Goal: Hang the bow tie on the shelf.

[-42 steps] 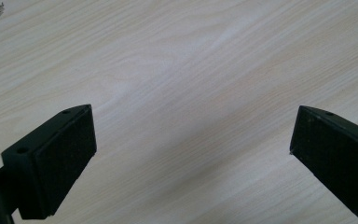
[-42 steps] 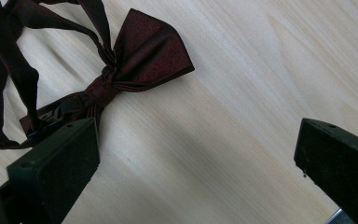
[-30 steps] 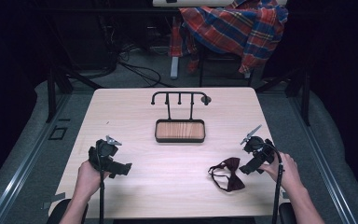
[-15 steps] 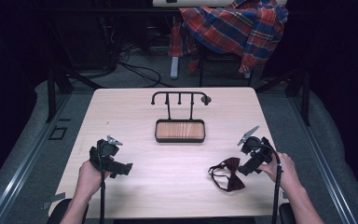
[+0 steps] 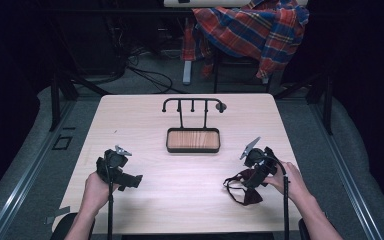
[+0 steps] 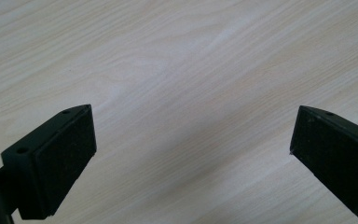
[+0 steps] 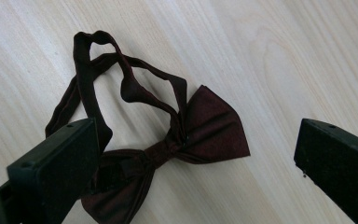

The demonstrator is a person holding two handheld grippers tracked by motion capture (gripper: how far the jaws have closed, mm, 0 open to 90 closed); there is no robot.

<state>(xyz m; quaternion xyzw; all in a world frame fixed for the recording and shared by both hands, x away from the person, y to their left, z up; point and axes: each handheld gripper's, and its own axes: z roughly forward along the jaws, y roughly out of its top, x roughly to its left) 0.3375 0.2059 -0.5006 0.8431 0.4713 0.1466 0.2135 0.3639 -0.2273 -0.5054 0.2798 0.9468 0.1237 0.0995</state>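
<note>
A dark maroon bow tie (image 5: 244, 189) (image 7: 200, 130) with a looped strap lies flat on the wooden table at the front right. My right gripper (image 5: 252, 179) (image 7: 193, 163) hangs just above it, open, with the bow's knot between its jaws and nothing gripped. At the front left my left gripper (image 5: 125, 177) (image 6: 191, 158) stands open over bare wood. A black metal stand (image 5: 194, 105) with hooks rises from a wood-bottomed tray (image 5: 193, 140) at the table's middle.
The table (image 5: 150, 125) is light wood with dark floor around it. Behind it a plaid shirt (image 5: 252, 30) drapes over a chair. Cables lie on the floor at the back left.
My right gripper has come forward and down over the bow tie. The left gripper has barely moved.
</note>
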